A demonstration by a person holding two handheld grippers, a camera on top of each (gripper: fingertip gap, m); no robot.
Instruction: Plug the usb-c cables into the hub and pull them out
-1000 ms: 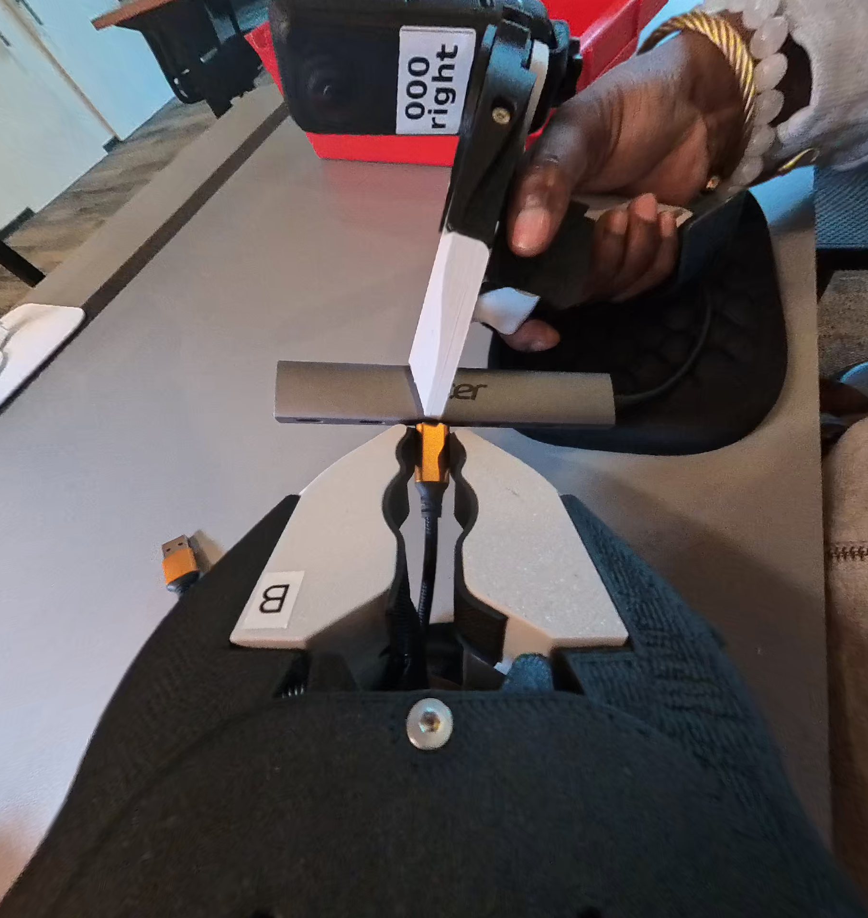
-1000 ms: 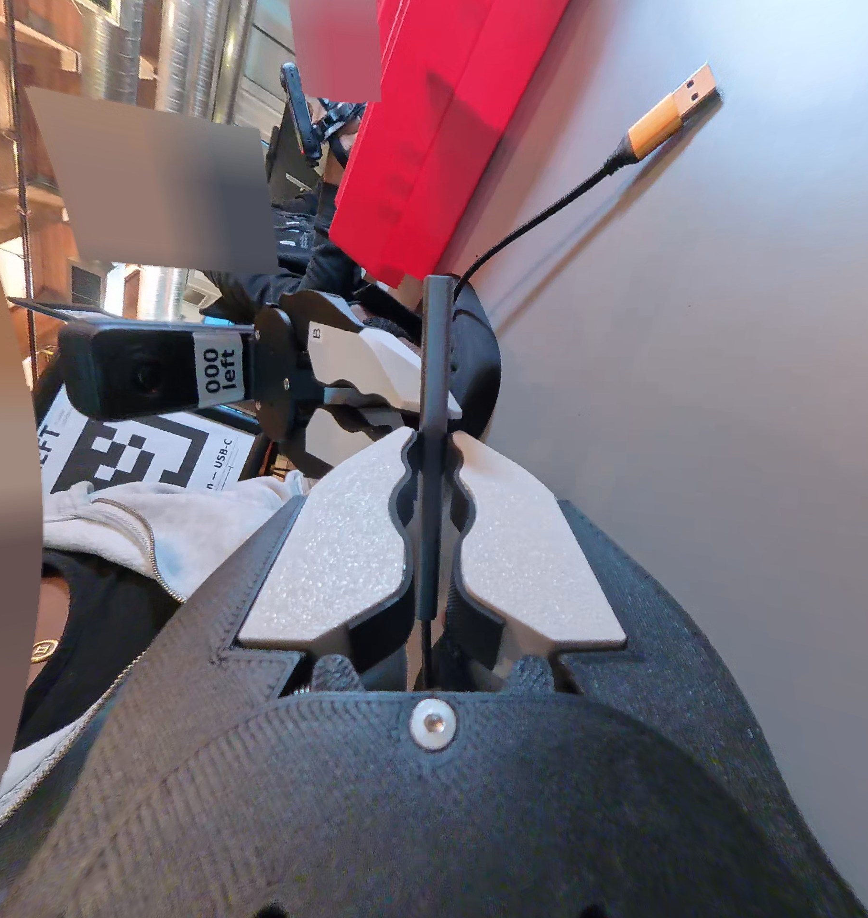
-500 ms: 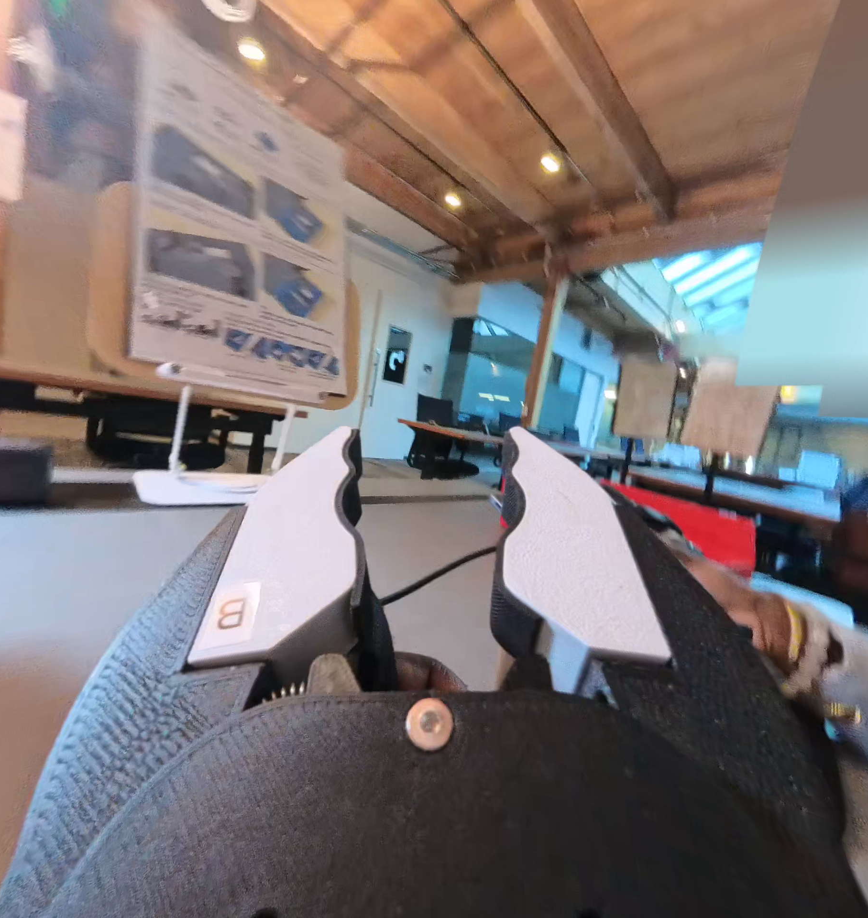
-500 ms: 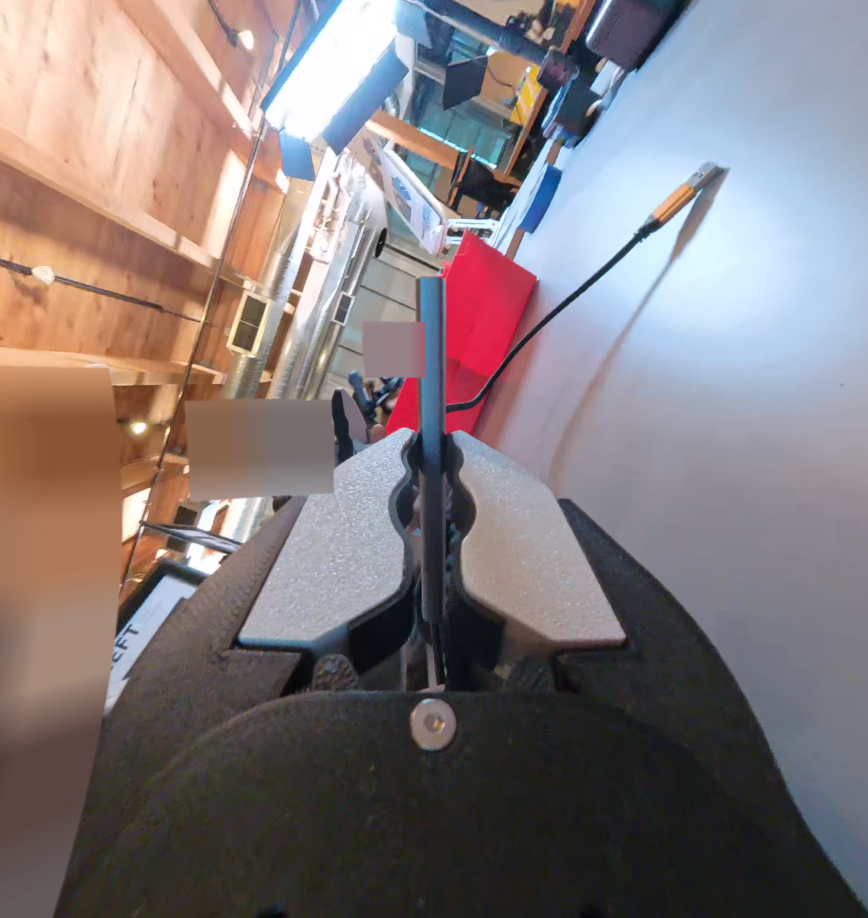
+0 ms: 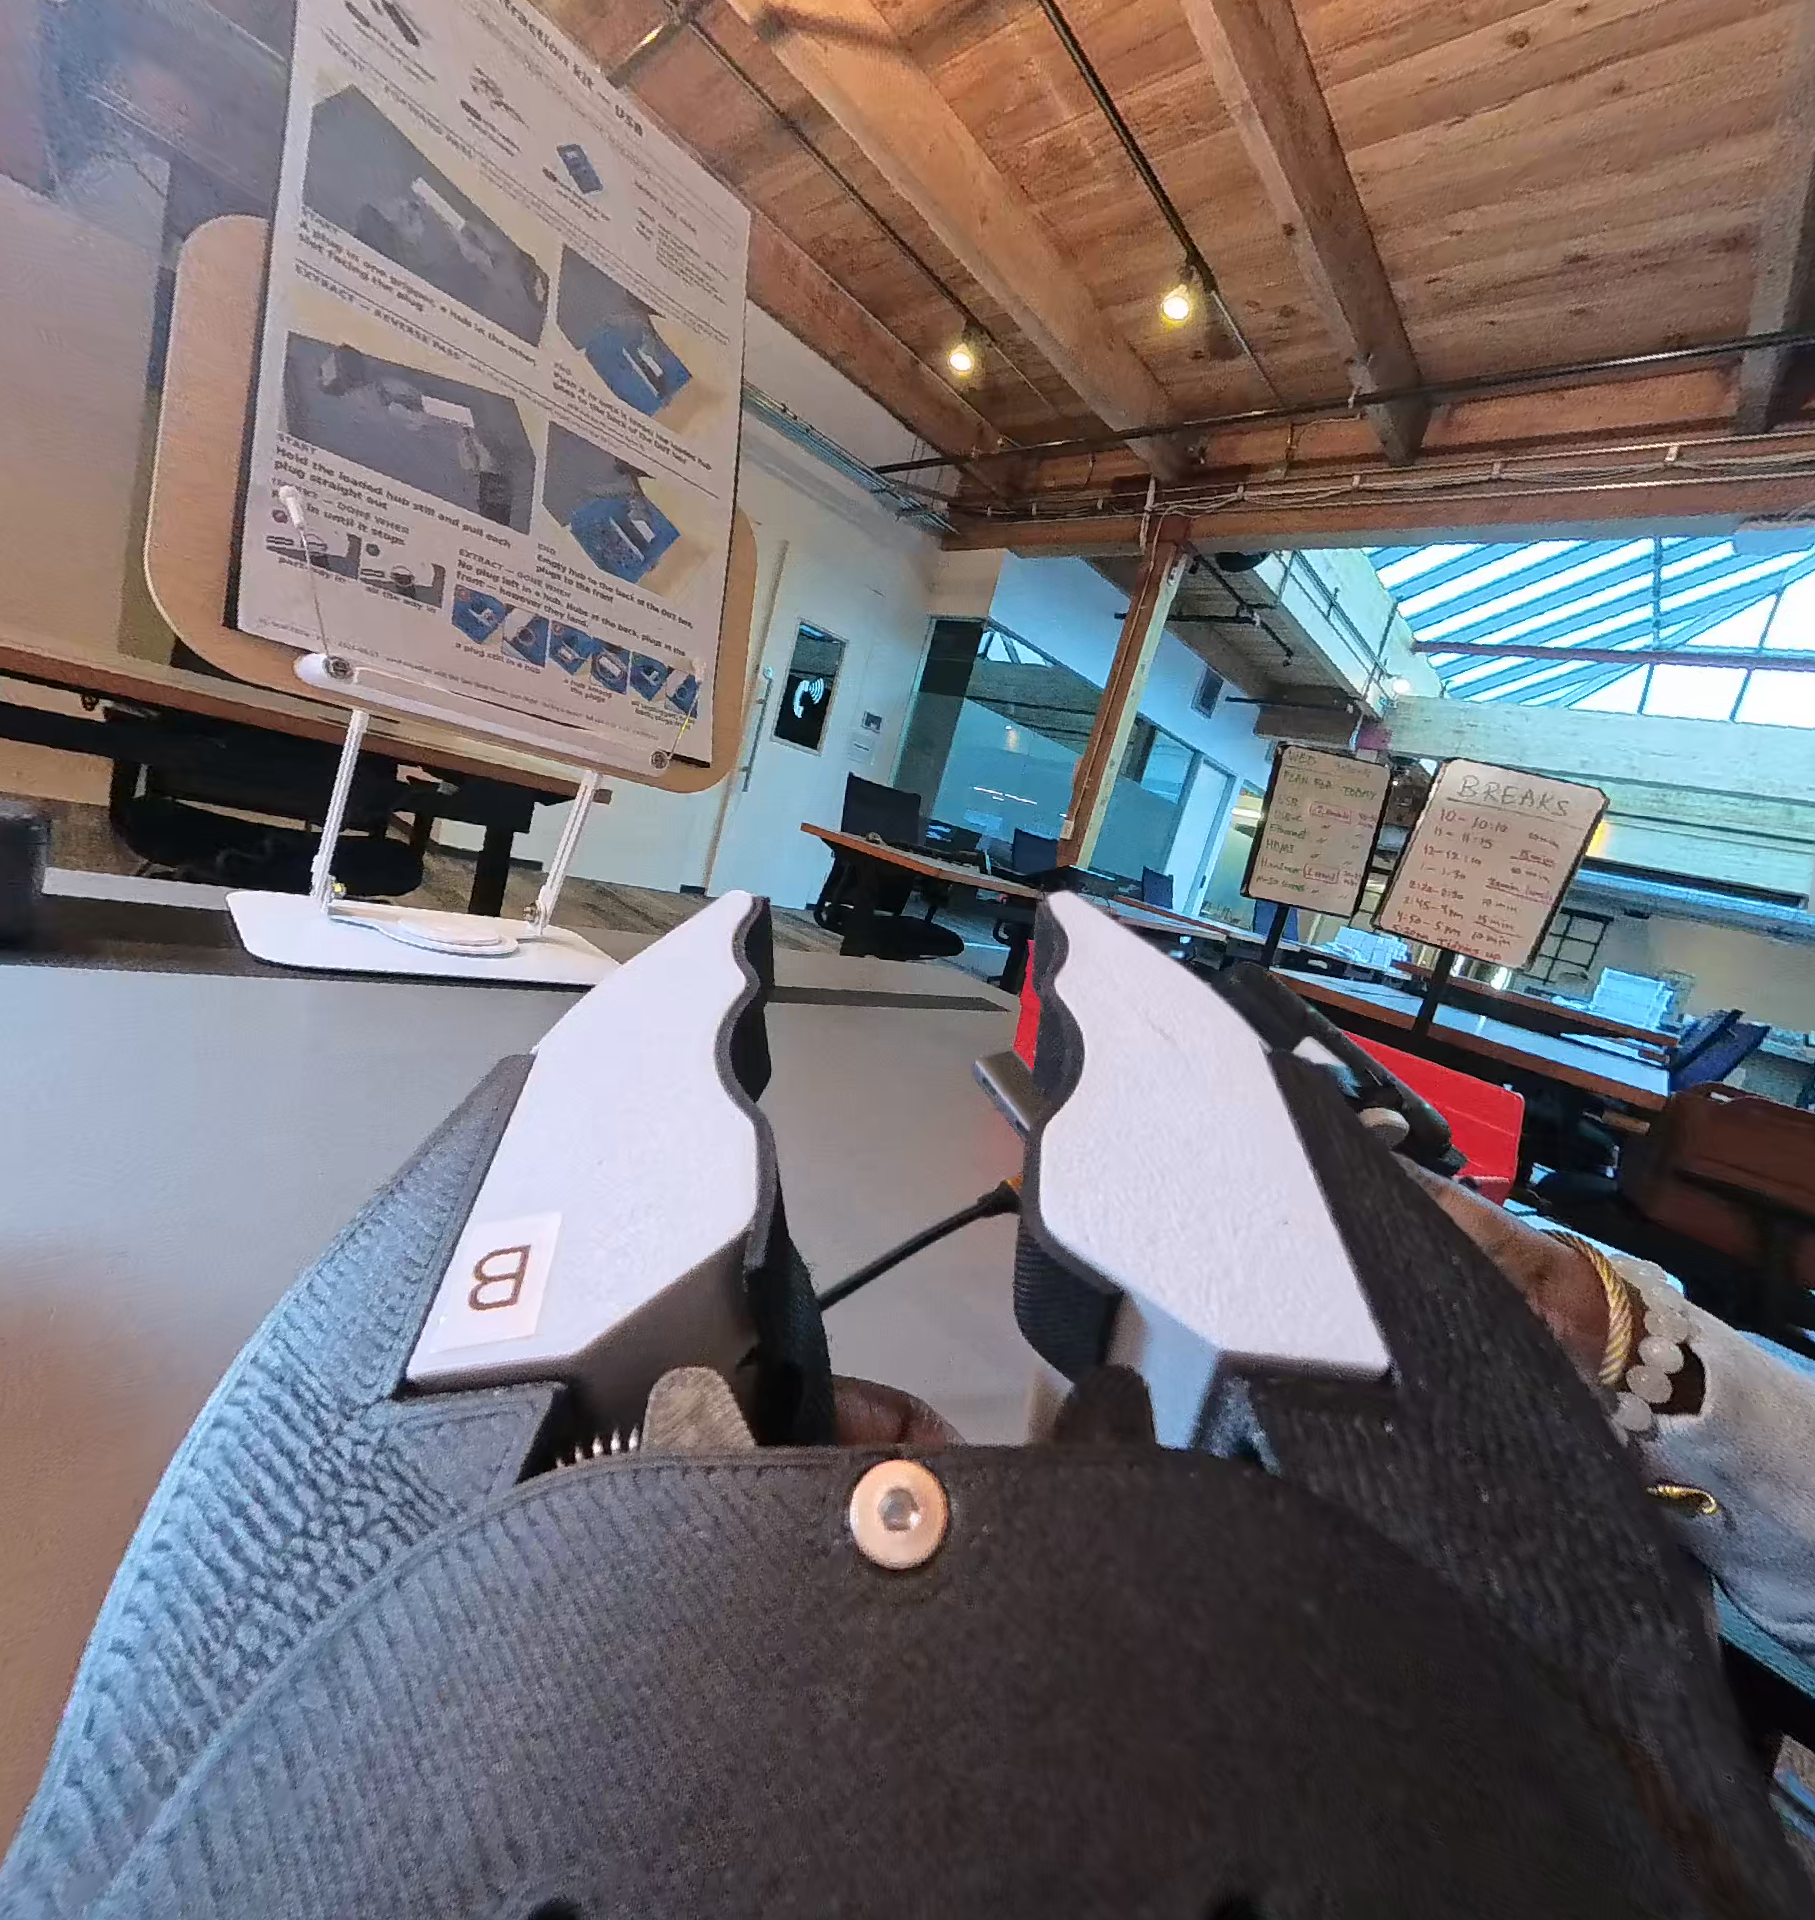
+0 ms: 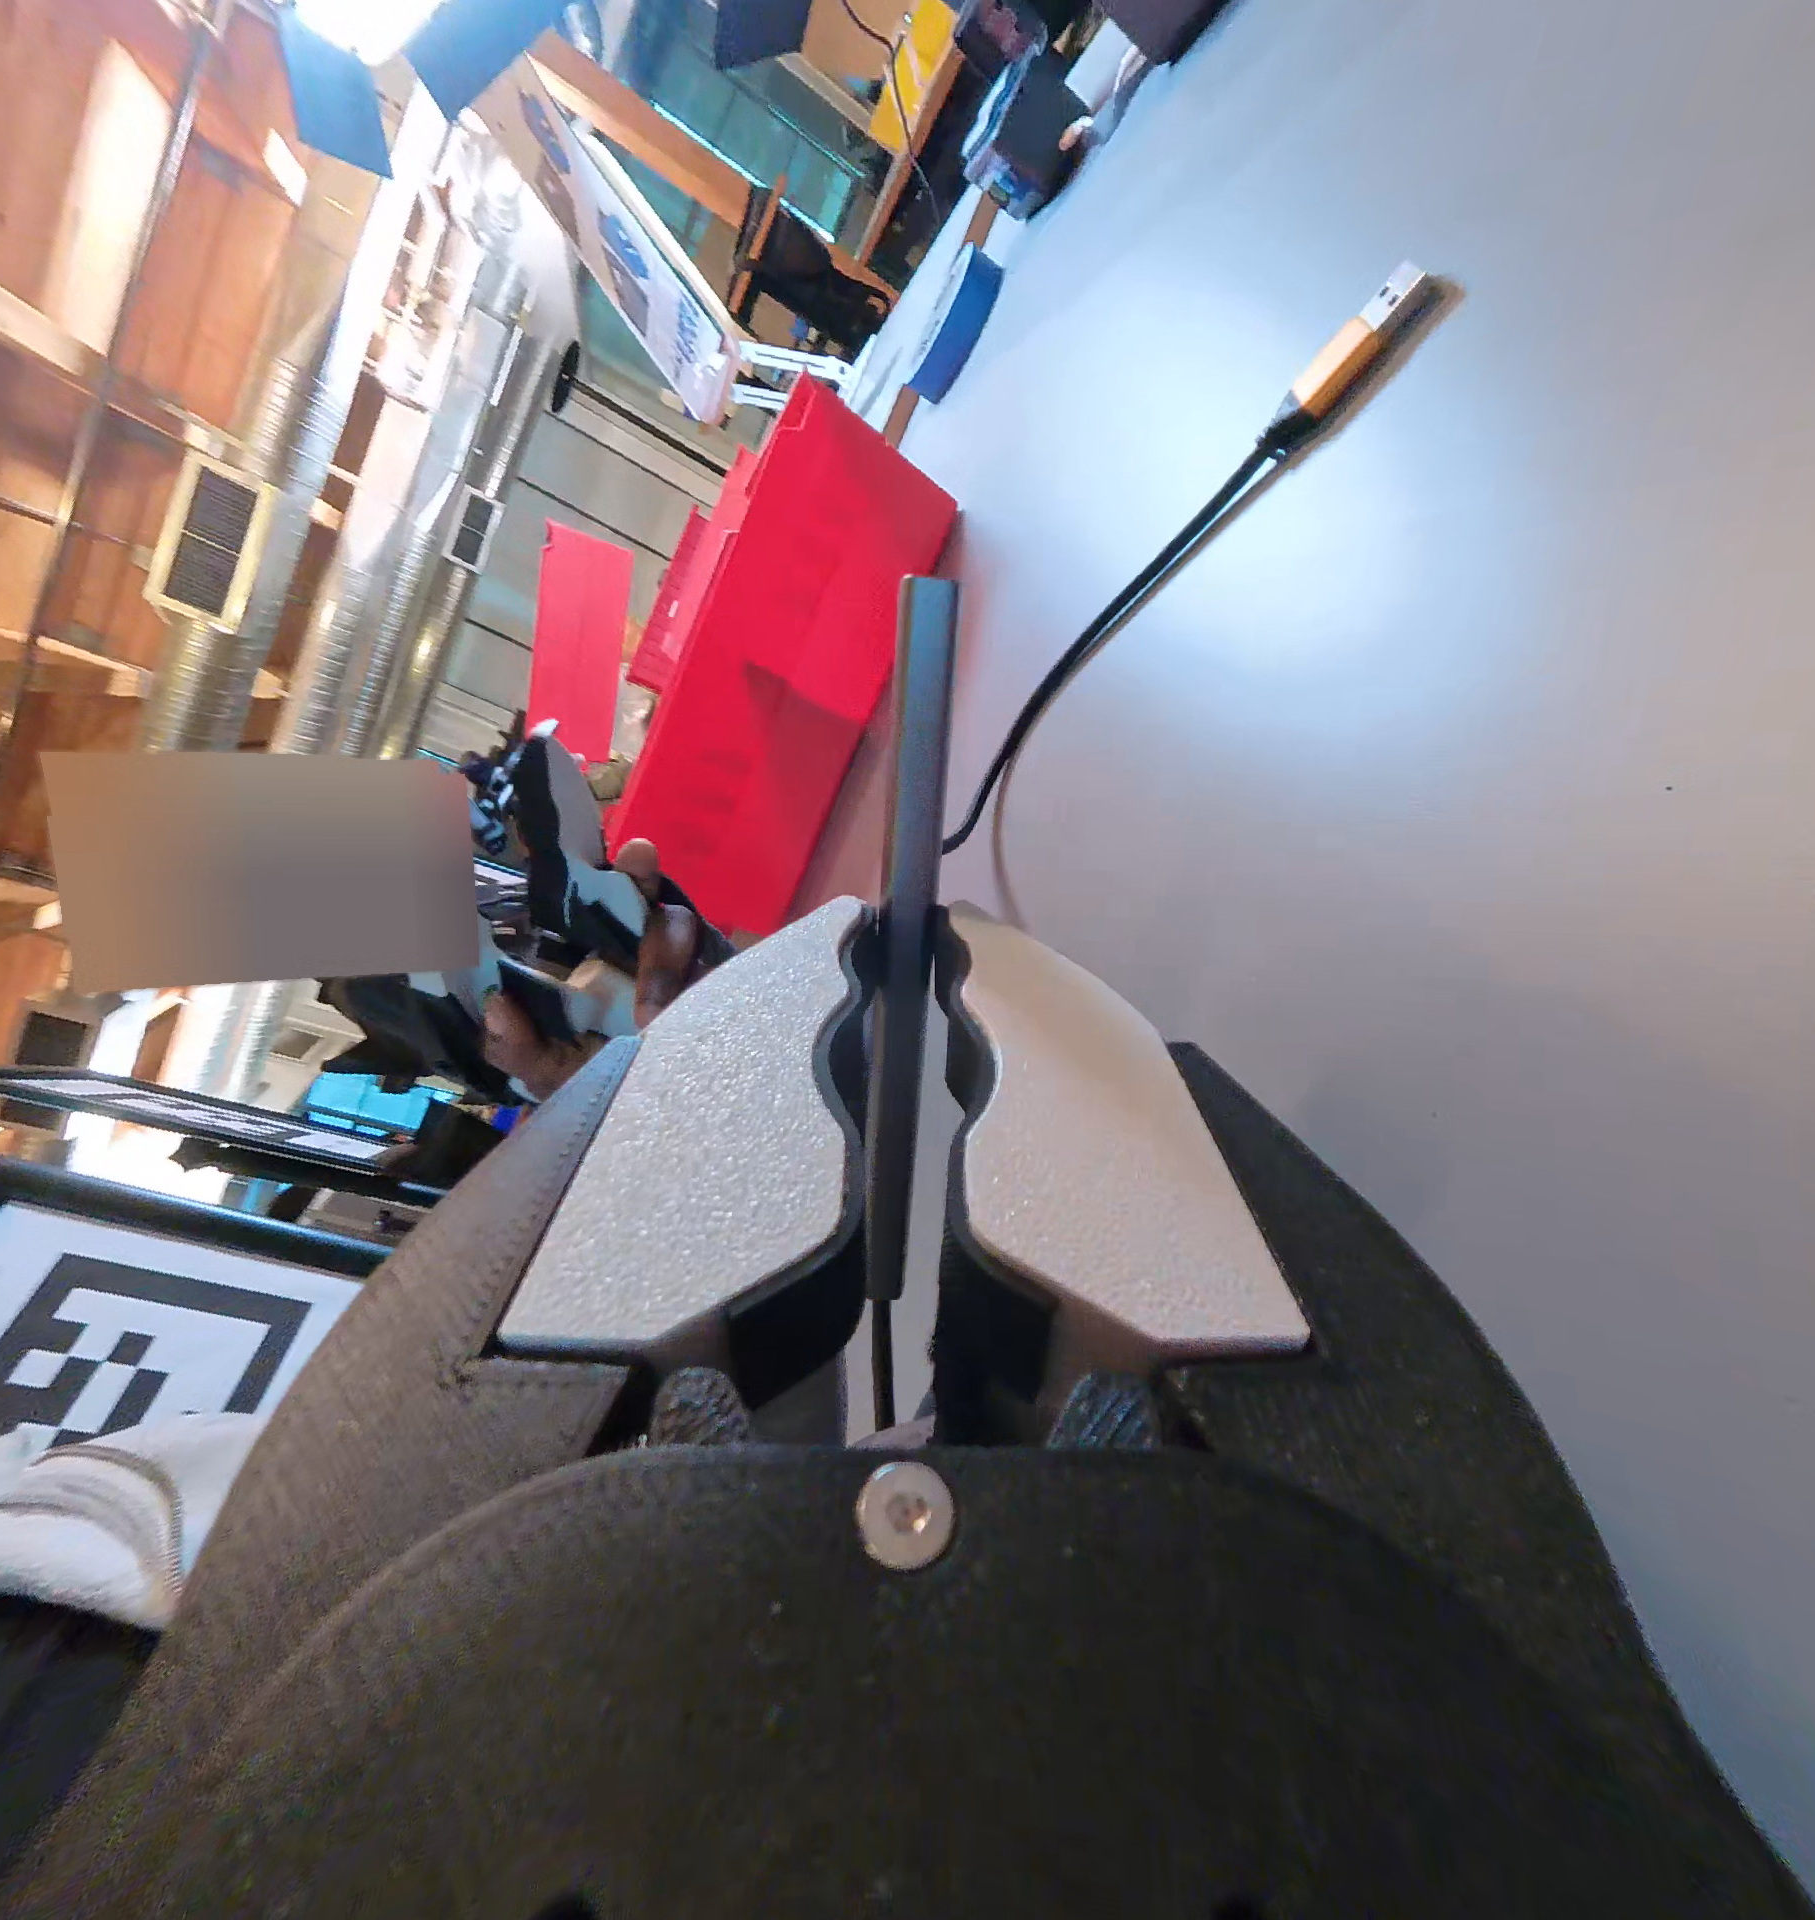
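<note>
My right gripper [image 6: 908,920] is shut on the thin grey hub [image 6: 918,748], which I see edge-on and standing up between the fingers. A black cable [image 6: 1100,634] runs from beside the hub across the grey table to an orange USB plug [image 6: 1344,358] lying flat. My left gripper [image 5: 898,925] is open and empty, tilted up over the table. Between its fingers I see an end of the hub [image 5: 1002,1081] and the black cable [image 5: 913,1252] with a bit of orange at its far end. Whether that end sits in the hub is hidden. The left gripper [image 6: 570,904] also shows in the right wrist view.
A red bin [image 6: 778,644] stands on the table behind the hub. An instruction sheet on a white stand [image 5: 487,416] stands at the far left of the grey table [image 5: 207,1143]. A black-and-white marker card [image 6: 103,1340] lies near me. A hand with bracelets [image 5: 1609,1320] is at the right. The grippers' ends are close to 15 centimeters from one another.
My left gripper has let go of the orange plug at the hub, opened, and swung up and away. My right gripper still holds the hub and has tilted.
</note>
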